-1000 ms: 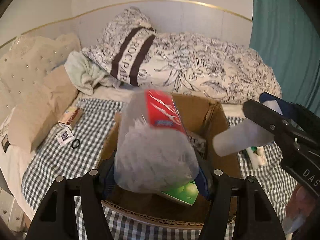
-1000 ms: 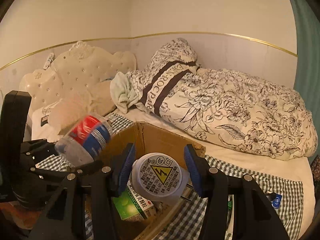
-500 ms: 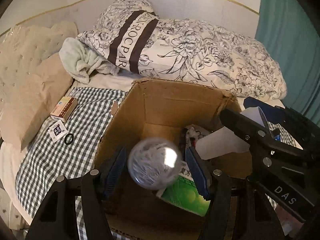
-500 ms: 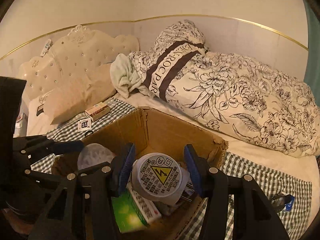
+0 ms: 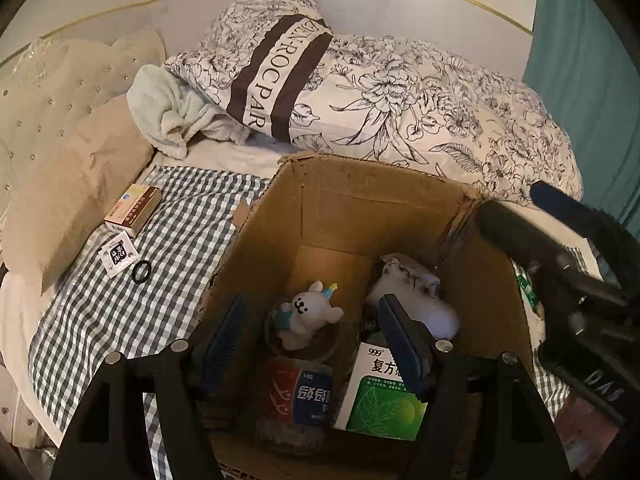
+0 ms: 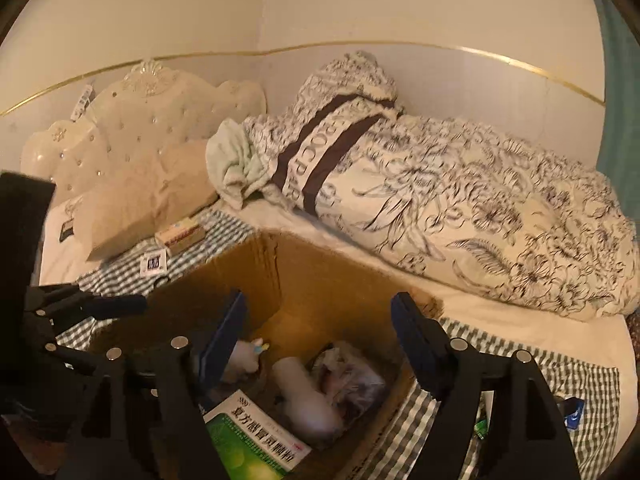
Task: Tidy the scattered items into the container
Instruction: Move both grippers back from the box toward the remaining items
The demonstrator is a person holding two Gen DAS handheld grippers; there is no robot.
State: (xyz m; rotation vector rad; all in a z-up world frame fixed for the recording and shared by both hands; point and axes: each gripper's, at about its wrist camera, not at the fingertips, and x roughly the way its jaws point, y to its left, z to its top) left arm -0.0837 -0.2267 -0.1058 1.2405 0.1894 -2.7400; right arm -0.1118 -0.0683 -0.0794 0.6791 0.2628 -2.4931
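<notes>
Both my grippers hang over the cardboard box (image 5: 360, 208), jaws opening and nothing between them; the bottle (image 5: 300, 396) lies in the box beneath my left gripper (image 5: 312, 344). What's left sits on the checked bedsheet (image 5: 120, 320) left of the box: the medicine carton (image 5: 134, 210), long axis pointing away from me, a sachet (image 5: 117, 253) and hair tie (image 5: 141, 271). My left gripper is nearer; my right gripper (image 6: 320, 348) is across the box.

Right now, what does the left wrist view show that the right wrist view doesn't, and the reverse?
Only the left wrist view: the clear bottle with a red and blue label, lying in the cardboard box, and the black ring on the checked cloth. Only the right wrist view: the headboard's carved crest. Both: the plush toy, green medicine box, white bottle and floral duvet.
</notes>
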